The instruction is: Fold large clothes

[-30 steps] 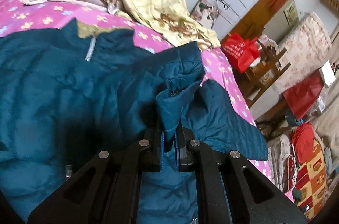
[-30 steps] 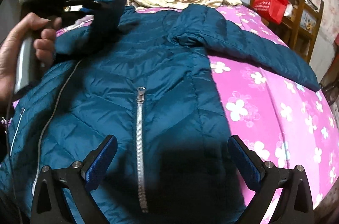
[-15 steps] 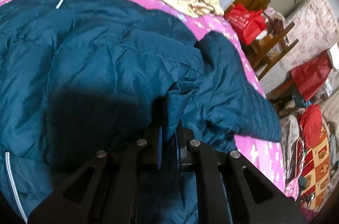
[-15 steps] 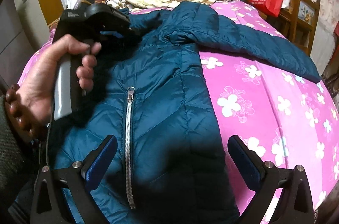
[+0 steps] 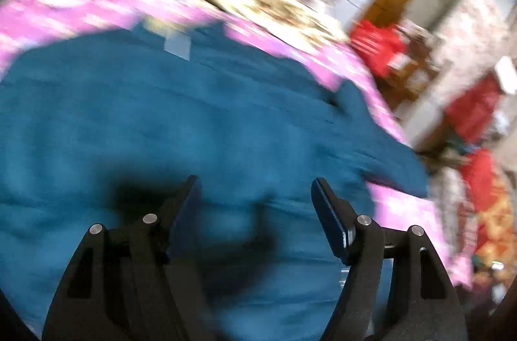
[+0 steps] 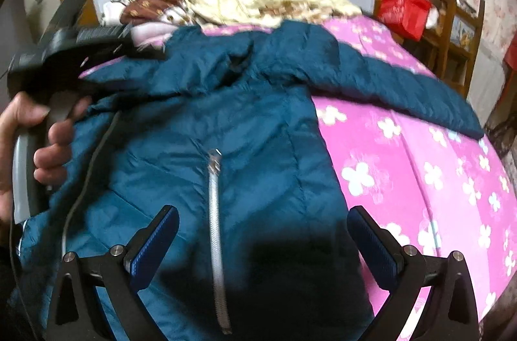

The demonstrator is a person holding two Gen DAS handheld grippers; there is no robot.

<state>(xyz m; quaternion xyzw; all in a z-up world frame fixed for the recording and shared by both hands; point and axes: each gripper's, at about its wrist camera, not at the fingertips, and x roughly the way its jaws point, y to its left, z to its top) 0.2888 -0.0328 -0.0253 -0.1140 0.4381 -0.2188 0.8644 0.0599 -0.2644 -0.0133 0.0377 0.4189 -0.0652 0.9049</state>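
Teal padded jacket (image 6: 245,128) lies front up on the pink flowered bed (image 6: 420,173), its silver zipper (image 6: 216,211) running toward me and one sleeve (image 6: 404,89) stretched toward the bed's right edge. My left gripper (image 5: 255,199) hangs over the jacket's fabric with its jaws opening and nothing pinched between them; that view is smeared. My right gripper (image 6: 261,231) stands spread wide above the hem, holding nothing. A yellow quilt (image 6: 258,2) is heaped at the head of the bed.
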